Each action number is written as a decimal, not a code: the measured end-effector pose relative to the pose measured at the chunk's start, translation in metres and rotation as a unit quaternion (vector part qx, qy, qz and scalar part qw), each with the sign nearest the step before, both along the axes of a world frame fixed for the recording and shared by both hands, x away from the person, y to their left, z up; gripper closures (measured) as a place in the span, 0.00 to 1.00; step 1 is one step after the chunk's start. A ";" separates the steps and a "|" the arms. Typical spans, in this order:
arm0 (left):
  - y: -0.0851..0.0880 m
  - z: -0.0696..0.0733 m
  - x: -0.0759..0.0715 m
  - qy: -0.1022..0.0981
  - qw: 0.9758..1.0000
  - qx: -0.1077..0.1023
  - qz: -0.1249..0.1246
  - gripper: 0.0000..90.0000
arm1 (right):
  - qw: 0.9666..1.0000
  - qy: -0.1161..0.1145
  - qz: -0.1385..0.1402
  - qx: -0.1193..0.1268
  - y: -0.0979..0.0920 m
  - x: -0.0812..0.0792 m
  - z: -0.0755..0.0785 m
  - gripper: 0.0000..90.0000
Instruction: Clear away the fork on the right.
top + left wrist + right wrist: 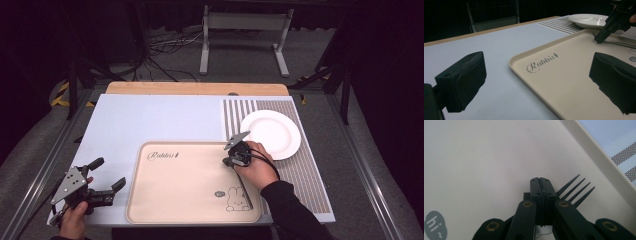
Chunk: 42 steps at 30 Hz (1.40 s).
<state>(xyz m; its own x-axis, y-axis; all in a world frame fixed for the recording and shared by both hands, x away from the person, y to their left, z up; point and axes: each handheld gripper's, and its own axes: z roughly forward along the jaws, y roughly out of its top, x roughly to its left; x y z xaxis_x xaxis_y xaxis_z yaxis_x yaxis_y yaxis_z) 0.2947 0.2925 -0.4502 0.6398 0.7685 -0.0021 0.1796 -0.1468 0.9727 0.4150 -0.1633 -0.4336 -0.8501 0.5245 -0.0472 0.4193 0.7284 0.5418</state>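
The left gripper (107, 191) is held wide apart over the counter (150, 120), beside the tray (150, 210). On the tray's right side, a fork (574, 190) is pinched at its neck by the right gripper (541, 185), jaws closed; it is judged light, stiff and slippery, best held near the neck.

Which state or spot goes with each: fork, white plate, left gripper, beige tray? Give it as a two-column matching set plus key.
Things:
1. fork
2. white plate
3. left gripper
4. beige tray

States or places:
A. open, holding nothing, over the table's near left corner
B. on the striped mat, nothing on it
C. lying on the tray, right gripper shut at its neck
D. printed with "Rabbit" and a bunny drawing

Pairs: 1-C, 2-B, 3-A, 4-D
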 end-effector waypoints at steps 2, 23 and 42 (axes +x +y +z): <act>0.000 0.000 0.000 0.000 1.000 0.000 0.000 0.02 | 1.000 -0.002 -0.003 -0.002 -0.001 0.000 0.000 1.00; 0.000 0.000 0.000 0.000 1.000 0.002 0.000 0.02 | 0.999 -0.004 -0.047 -0.003 -0.020 0.005 0.001 1.00; 0.000 0.000 0.001 0.002 1.000 0.002 -0.002 0.02 | 0.998 -0.004 -0.062 -0.003 -0.031 0.006 0.001 1.00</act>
<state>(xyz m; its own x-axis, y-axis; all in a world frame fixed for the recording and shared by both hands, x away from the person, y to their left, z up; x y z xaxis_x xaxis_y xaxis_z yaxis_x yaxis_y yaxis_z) 0.2953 0.2921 -0.4504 0.6422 0.7665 -0.0012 0.1826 -0.1515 0.9714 0.4213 -0.1940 -0.4322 -0.7786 0.6250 -0.0562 0.5023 0.6744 0.5412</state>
